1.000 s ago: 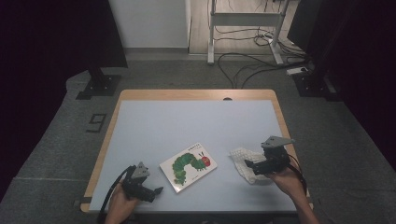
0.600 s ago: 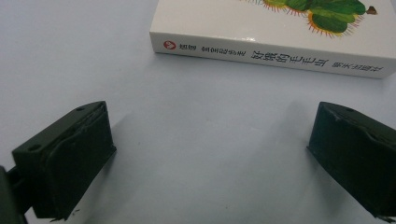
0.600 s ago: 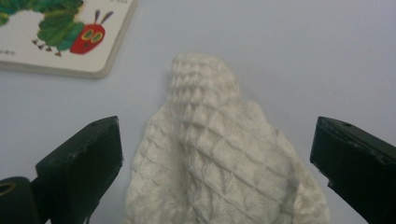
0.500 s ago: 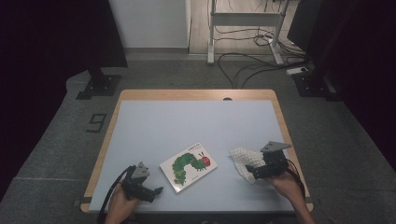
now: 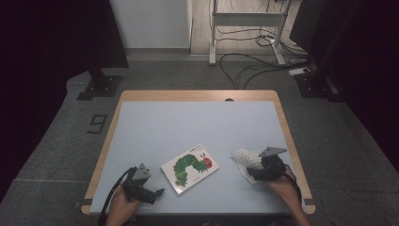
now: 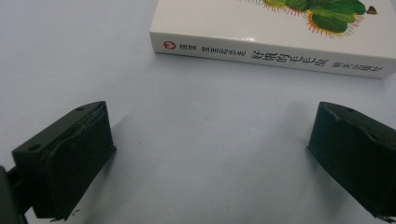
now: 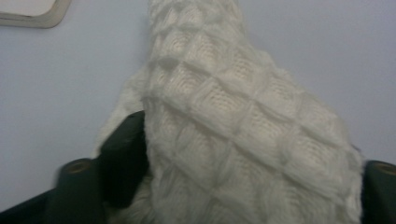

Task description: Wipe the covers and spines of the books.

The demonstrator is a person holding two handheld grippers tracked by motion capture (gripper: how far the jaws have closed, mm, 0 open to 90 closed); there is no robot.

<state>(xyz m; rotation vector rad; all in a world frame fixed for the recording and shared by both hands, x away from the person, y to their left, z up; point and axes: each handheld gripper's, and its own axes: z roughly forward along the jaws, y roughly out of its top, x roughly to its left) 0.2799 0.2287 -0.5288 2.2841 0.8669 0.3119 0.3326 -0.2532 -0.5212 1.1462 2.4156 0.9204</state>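
Both jaws pinch white knit cloth [image 5: 244, 160] near table's right edge [image 5: 288, 141].

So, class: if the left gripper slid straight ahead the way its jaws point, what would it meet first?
Probably the spine of the picture book: the left gripper stands open and only bare table lies between.

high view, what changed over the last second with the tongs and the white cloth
The right tongs came down onto the white knitted cloth, and their jaws have just been closing with a bunched fold of it between them, pressing in from both sides. The left tongs stayed put, open, short of the caterpillar picture book. Book and table are unchanged.
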